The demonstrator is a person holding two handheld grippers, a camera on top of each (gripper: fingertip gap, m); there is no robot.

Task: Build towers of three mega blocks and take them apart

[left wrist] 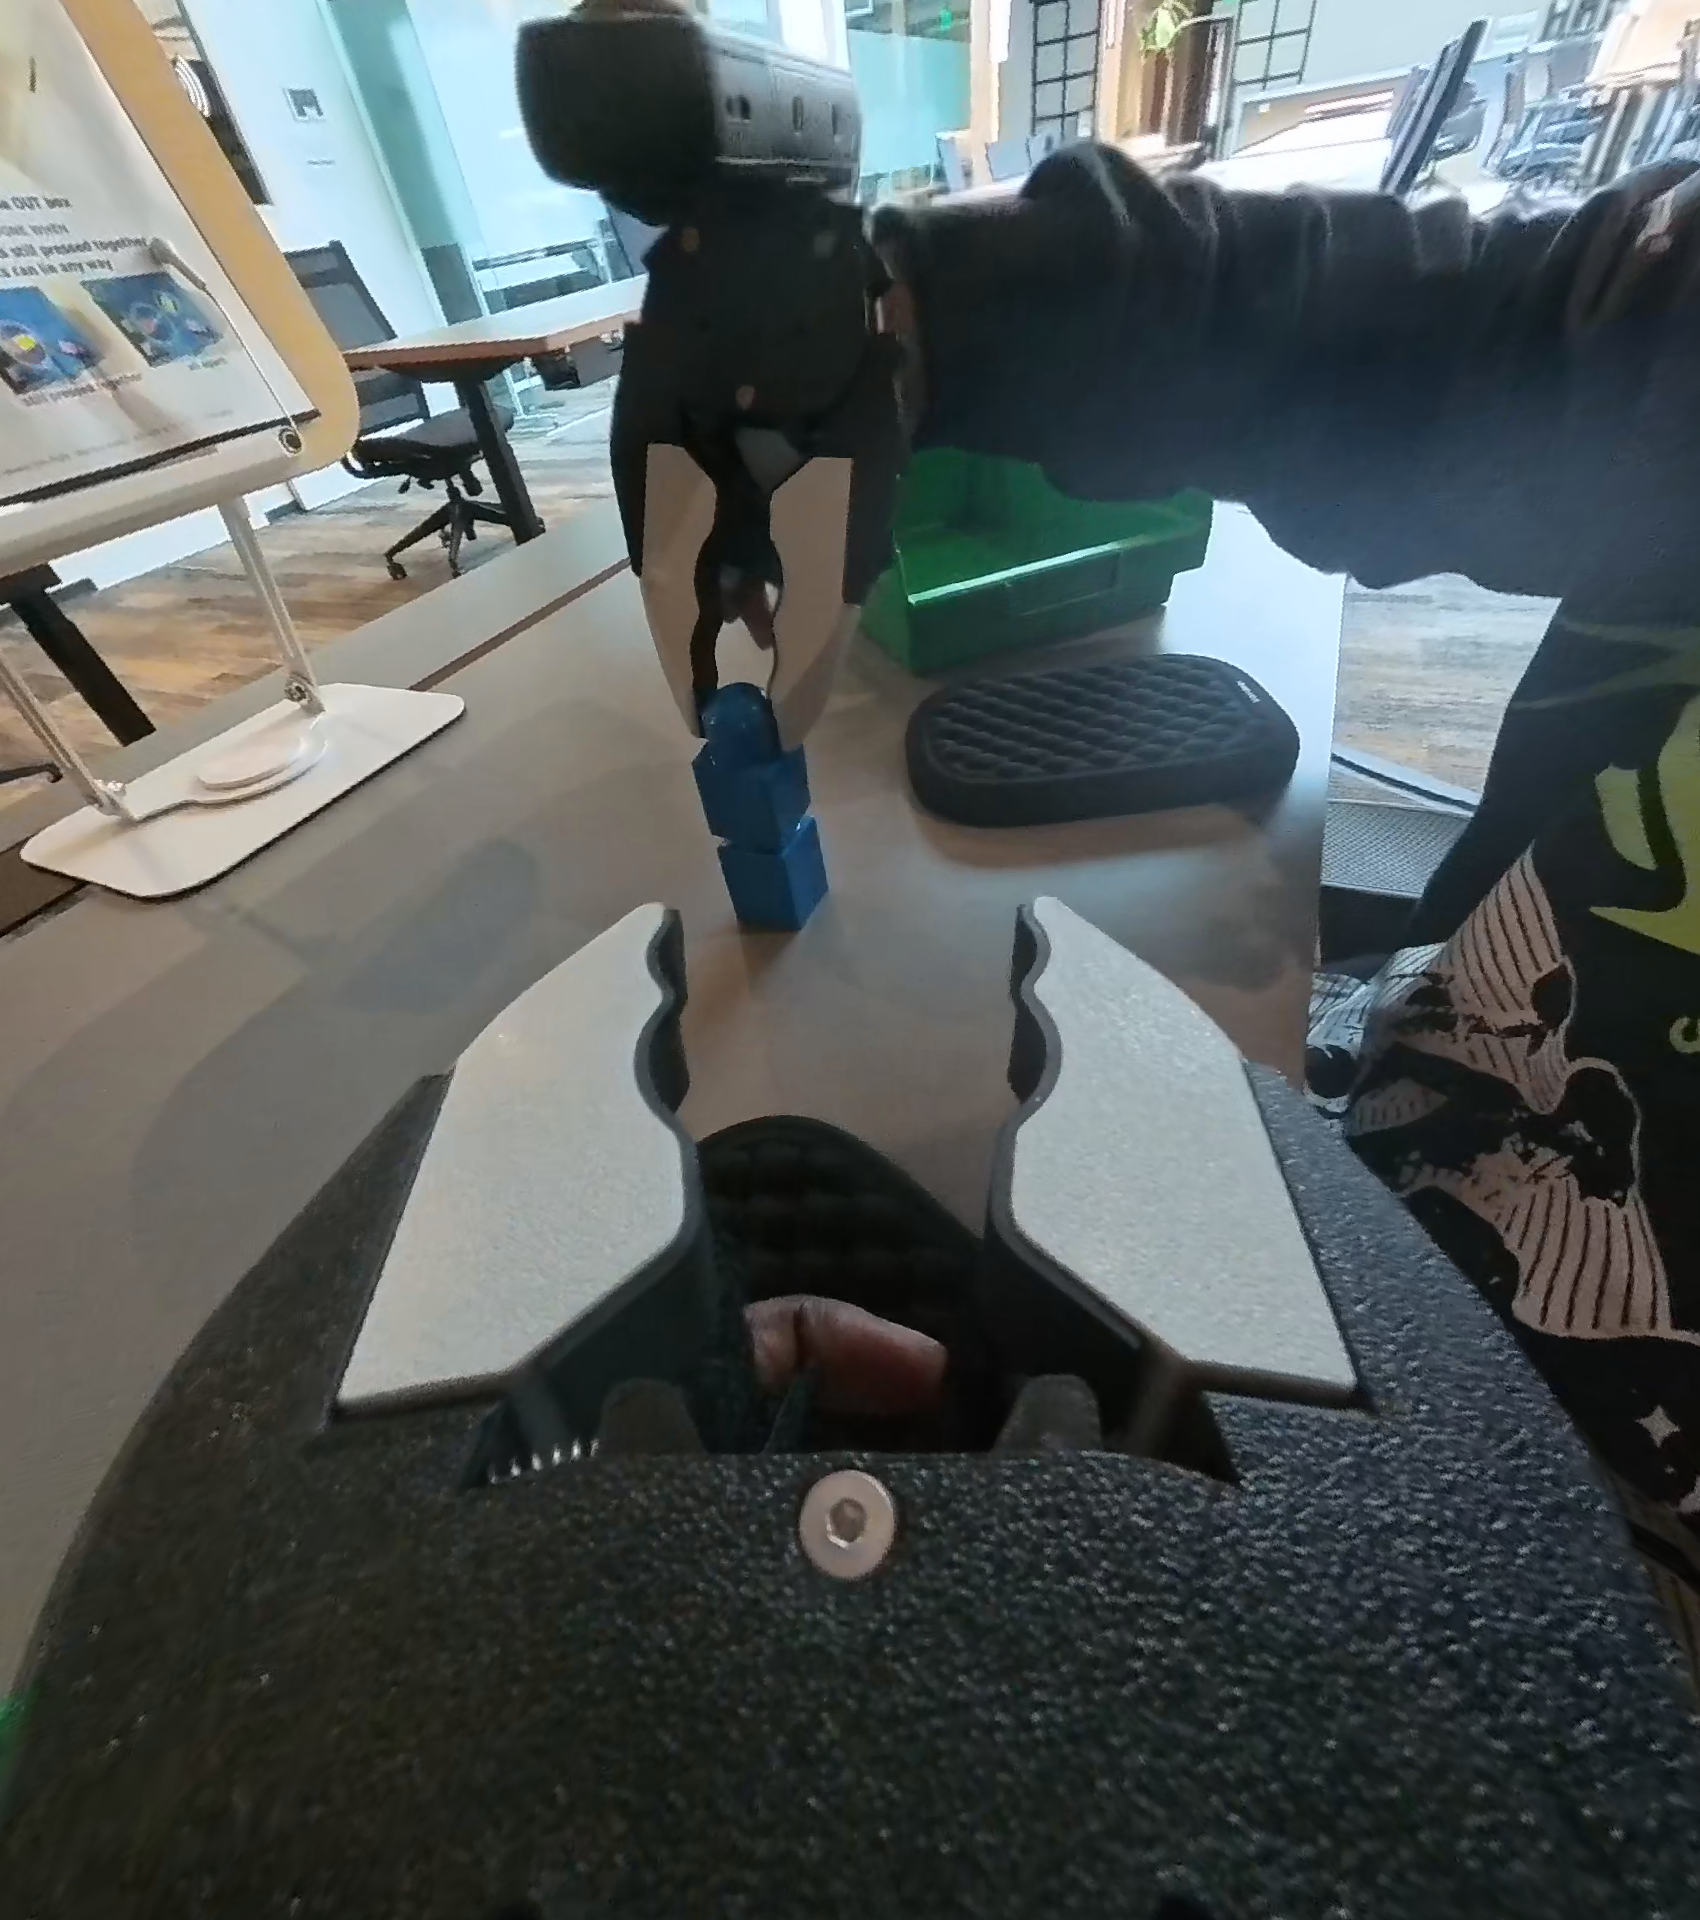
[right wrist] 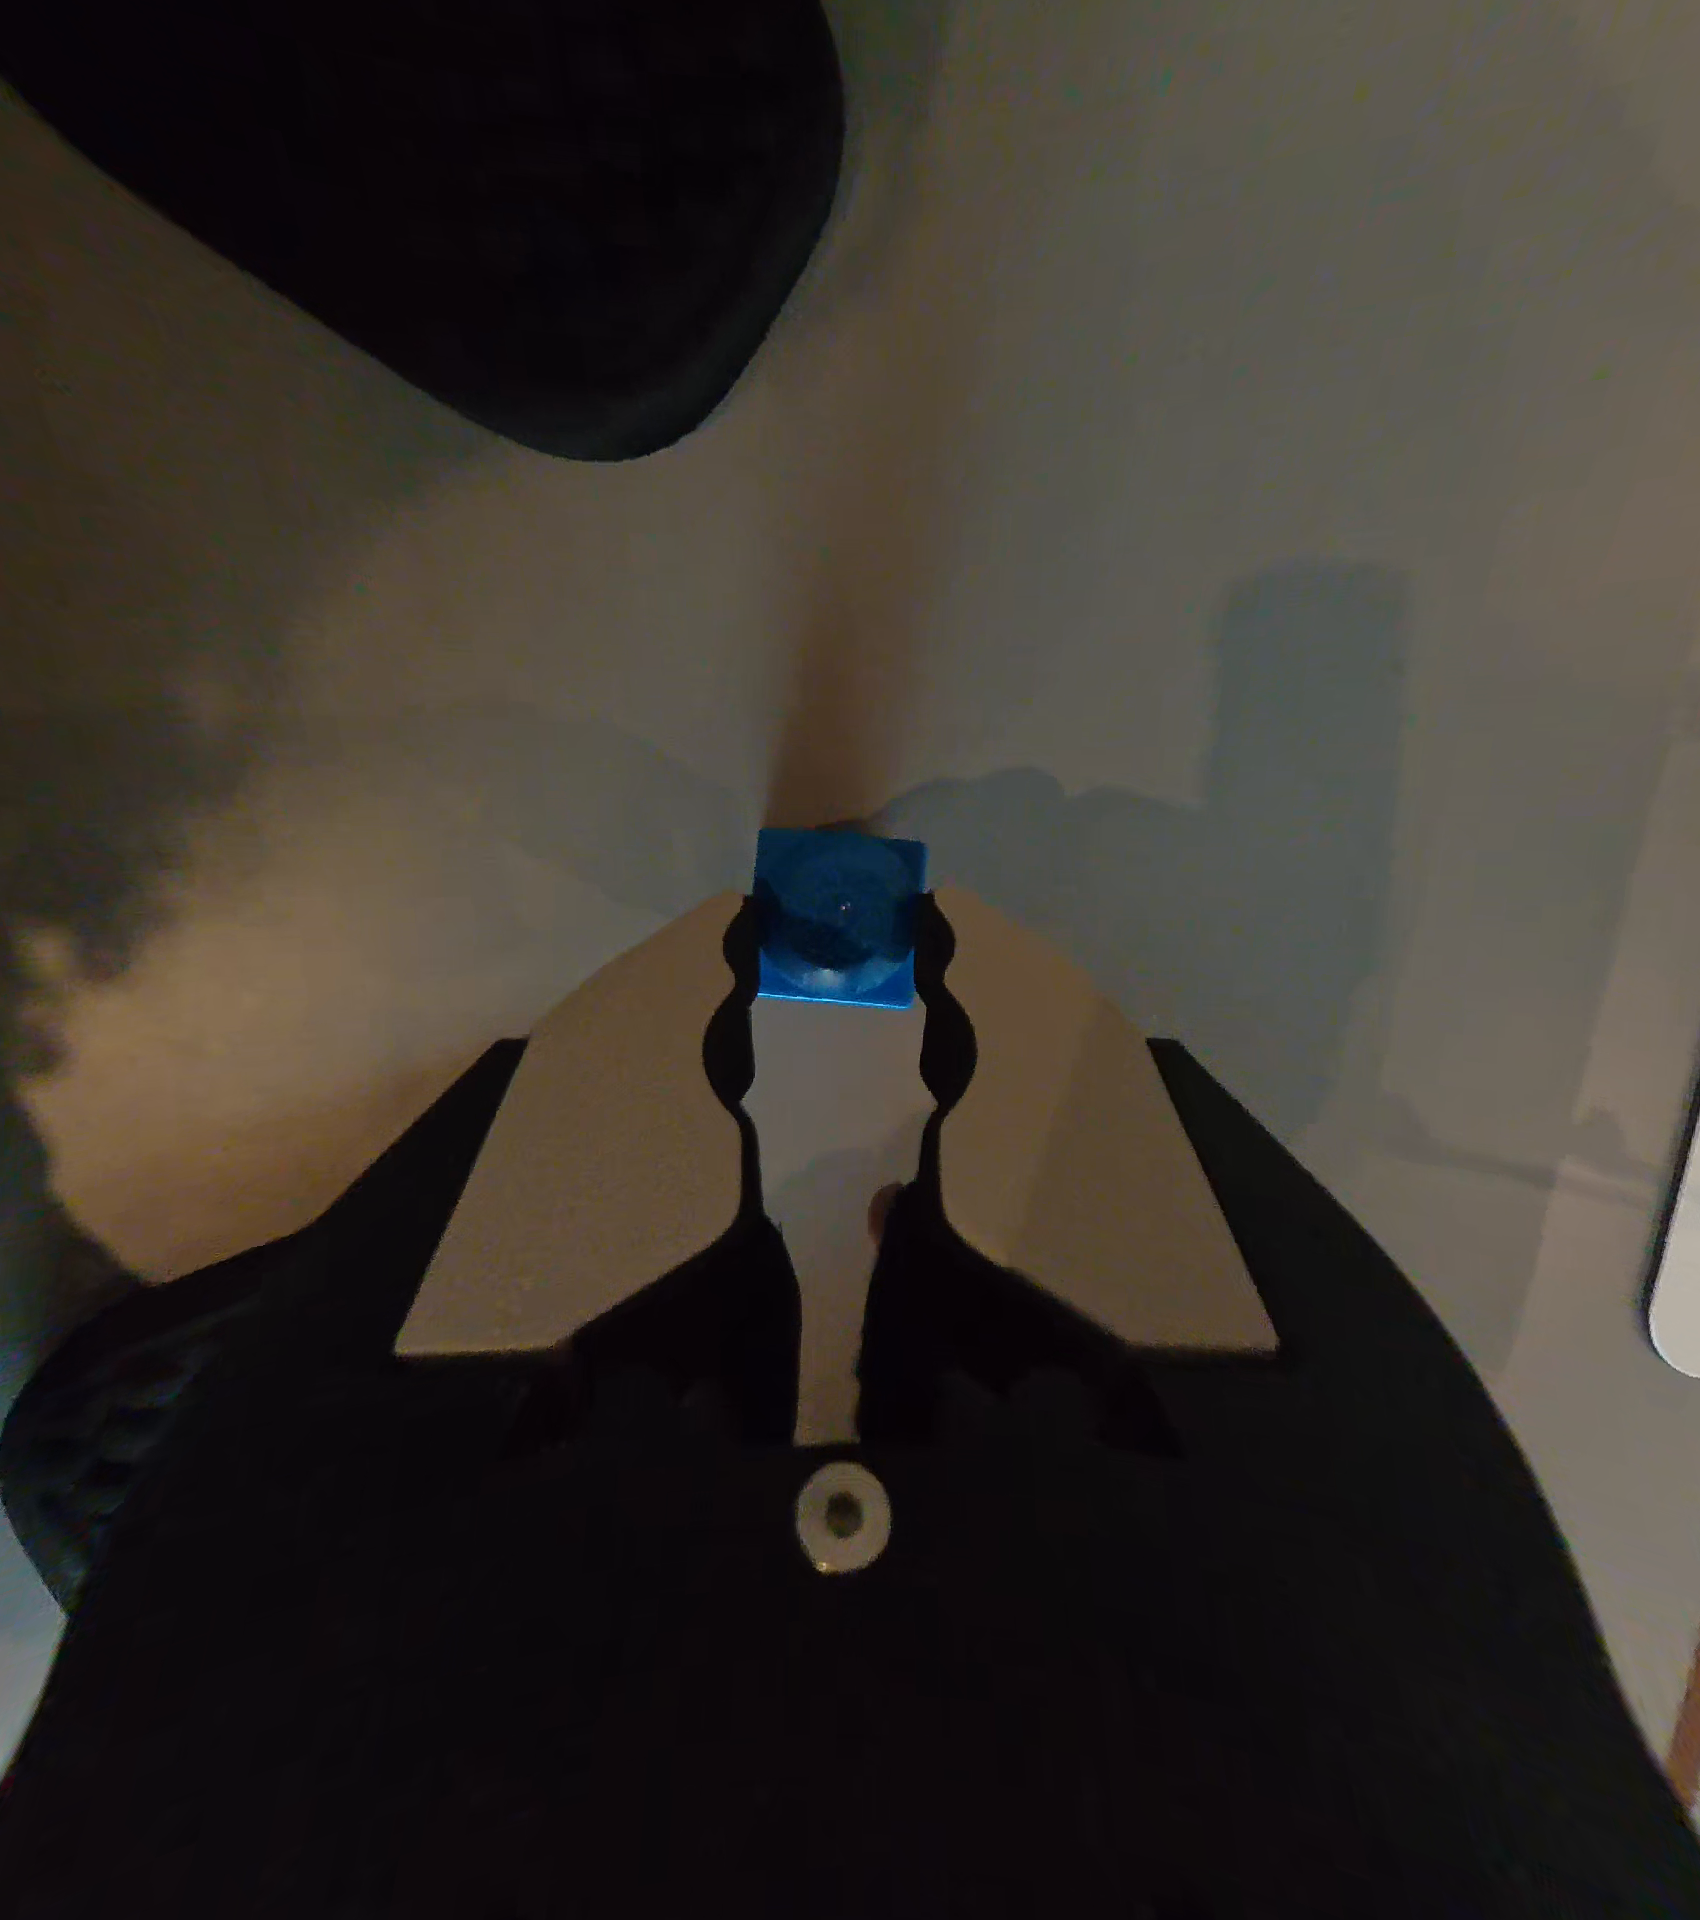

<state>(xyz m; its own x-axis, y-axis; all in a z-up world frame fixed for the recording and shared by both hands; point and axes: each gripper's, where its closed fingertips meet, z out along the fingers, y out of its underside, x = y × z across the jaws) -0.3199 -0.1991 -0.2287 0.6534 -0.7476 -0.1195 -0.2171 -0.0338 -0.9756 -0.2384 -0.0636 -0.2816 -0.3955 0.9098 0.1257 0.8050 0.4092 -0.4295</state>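
Right claw [left wrist: 744, 717] grips the top block [left wrist: 740, 717] of a blue tower [left wrist: 763, 821] mid-surface [left wrist: 306, 1039]; left claw [left wrist: 846, 935] gapes wide, empty.

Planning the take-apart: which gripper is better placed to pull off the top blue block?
Right. The right gripper already straddles the top block of the blue tower from above; the left gripper is open, short of the tower.

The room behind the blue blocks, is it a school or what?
Probably an office, not a school: wheeled desk chairs, long work desks and glass partition walls stand behind the blue block tower.
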